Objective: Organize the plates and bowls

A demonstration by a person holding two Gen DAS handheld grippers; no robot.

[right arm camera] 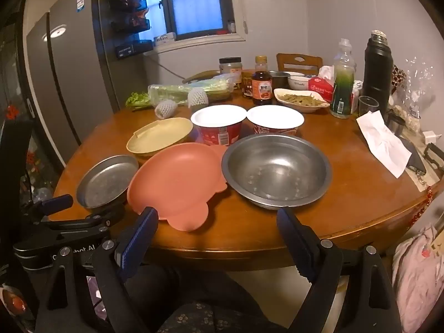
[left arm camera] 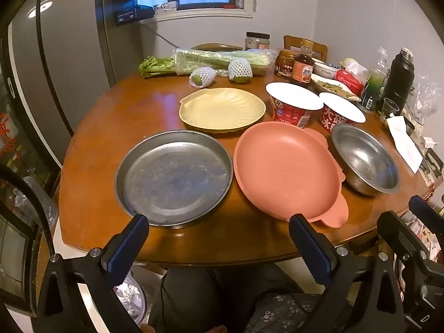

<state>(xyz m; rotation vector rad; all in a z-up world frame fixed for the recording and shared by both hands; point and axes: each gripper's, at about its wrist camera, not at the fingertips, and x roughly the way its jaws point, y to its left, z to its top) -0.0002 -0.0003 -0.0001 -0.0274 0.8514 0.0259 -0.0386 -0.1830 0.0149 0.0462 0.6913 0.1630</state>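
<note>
looking down at a round wooden table (left arm camera: 91, 144) w/ both grippers hovering at the near edge, nothing between the fingers. left gripper (left arm camera: 219, 245) is spread wide at the bottom of its frame, just short of the flat metal plate (left arm camera: 173, 176) and the pink plate (left arm camera: 285, 170), which sit side by side touching or nearly so. right gripper (right arm camera: 217, 240) also spread wide, empty, bottom center of its view, in front of the pink plate and the steel bowl (right arm camera: 277, 169). yellow shell-shaped plate (left arm camera: 222, 109) sits behind those two plates, mid frame. two red instant noodle bowls (right arm camera: 219, 126) w/ white lids are right behind the steel bowl. celery, jars, bottles etc crowd the upper part of the table.
</note>
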